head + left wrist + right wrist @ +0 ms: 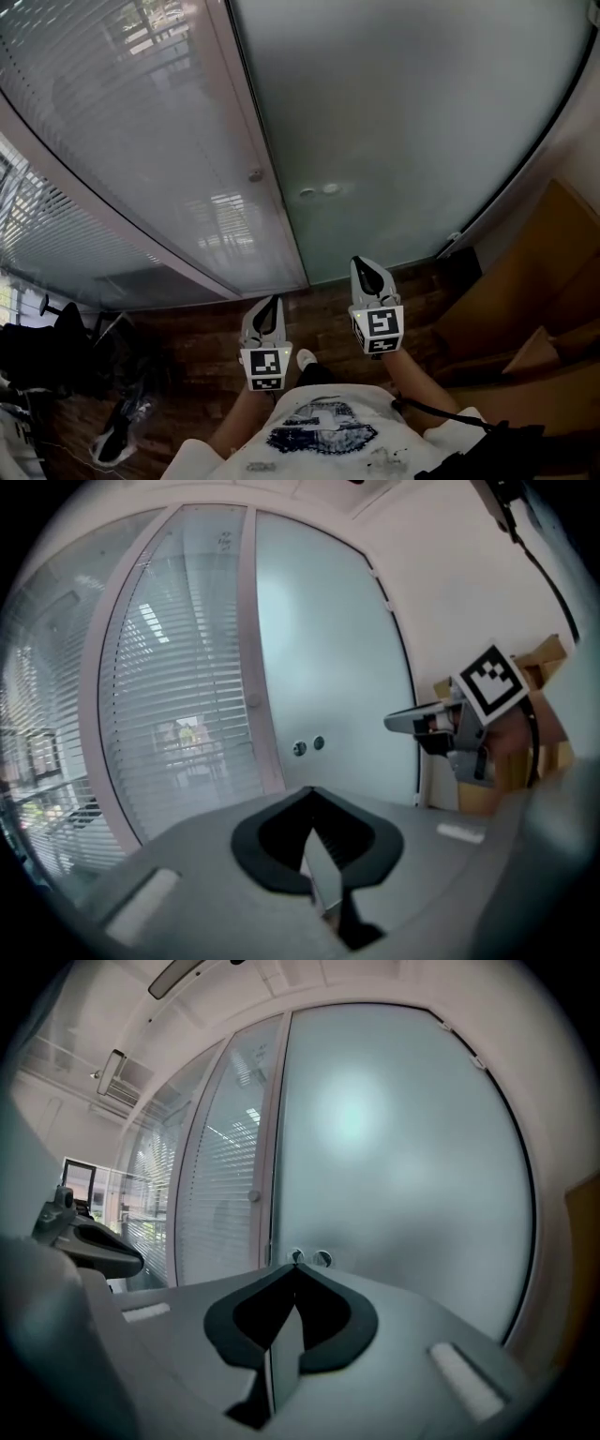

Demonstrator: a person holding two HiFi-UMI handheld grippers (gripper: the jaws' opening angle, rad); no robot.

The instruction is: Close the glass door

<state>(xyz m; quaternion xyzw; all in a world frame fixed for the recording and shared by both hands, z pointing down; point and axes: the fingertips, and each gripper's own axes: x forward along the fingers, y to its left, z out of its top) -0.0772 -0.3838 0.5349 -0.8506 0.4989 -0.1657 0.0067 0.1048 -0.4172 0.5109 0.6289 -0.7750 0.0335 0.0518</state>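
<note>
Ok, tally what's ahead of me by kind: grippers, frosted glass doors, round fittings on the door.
Grippers: 2 (left gripper, right gripper)
Frosted glass door: 1
Round fittings on the door: 2
Total: 5

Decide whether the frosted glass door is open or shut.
Shut, it seems: the glass door lies flush against the frame, no gap showing.

glass door (412, 122): frosted pale blue-grey | side panel (141, 141): thin horizontal stripes | floor (197, 333): dark brown, possibly wood-grained
</note>
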